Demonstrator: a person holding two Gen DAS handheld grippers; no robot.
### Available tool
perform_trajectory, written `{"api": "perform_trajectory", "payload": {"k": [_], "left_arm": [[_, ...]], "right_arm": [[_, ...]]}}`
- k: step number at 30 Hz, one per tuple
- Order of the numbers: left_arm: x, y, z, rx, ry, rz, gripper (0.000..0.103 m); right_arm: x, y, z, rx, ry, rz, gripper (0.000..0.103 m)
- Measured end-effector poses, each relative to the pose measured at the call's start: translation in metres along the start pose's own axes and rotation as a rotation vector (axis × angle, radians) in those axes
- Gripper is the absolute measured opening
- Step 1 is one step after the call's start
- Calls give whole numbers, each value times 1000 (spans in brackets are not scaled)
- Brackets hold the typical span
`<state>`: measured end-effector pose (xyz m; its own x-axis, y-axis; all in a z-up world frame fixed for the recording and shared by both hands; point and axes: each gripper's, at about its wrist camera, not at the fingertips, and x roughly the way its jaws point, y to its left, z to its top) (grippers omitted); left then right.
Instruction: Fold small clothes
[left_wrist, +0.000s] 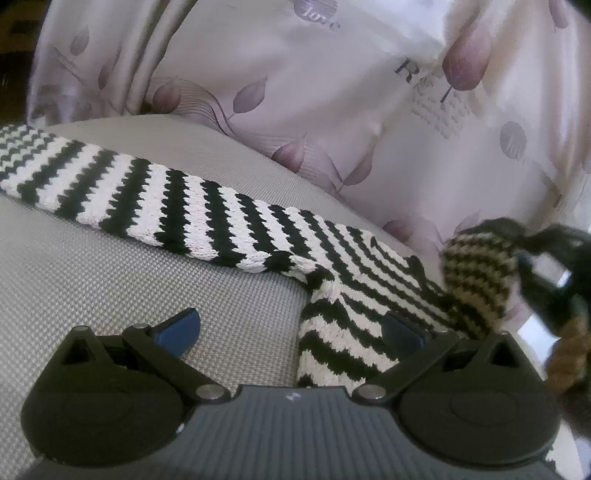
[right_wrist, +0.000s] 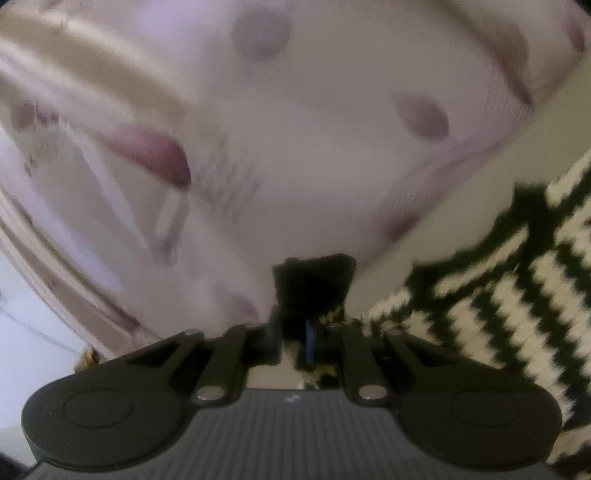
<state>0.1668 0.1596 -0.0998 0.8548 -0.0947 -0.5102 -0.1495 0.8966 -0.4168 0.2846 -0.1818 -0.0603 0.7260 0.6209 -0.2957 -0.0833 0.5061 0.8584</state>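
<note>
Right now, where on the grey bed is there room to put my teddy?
Free: grey surface between the striped knit and left gripper; also the strip between it and the flowered cloth. Crowded: right side, where the right gripper pinches the knit.

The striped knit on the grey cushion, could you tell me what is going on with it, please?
A person is folding the black-and-white striped knit, which lies stretched across the grey cushion. The left gripper hovers open over its near end. The right gripper is shut on a dark edge of the fabric, apparently carrying it across.
</note>
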Motion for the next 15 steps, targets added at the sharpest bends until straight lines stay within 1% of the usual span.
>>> {"api": "perform_trajectory", "payload": {"k": [2,5,8,10,12,14,15], "left_arm": [[0,1,0,-7,-2,-6,103],[-1,1,1,-14,-3,-13,103],[-1,2,1,-21,-4,-17,103],[-1,2,1,-24,-5,-17,103],[-1,2,1,-26,-4,-17,103],[-1,2,1,-27,-3,-16,103],[-1,2,1,-26,-2,-15,103]], "right_arm": [[13,2,-14,-23,29,-21,12],[27,2,-24,-42,67,-41,12],[46,1,-30,-129,120,-93,14],[58,1,-38,-176,181,-120,15],[64,2,-48,-198,237,-122,22],[61,5,-53,-209,260,-107,46],[55,8,-54,-206,257,-87,51]]}}
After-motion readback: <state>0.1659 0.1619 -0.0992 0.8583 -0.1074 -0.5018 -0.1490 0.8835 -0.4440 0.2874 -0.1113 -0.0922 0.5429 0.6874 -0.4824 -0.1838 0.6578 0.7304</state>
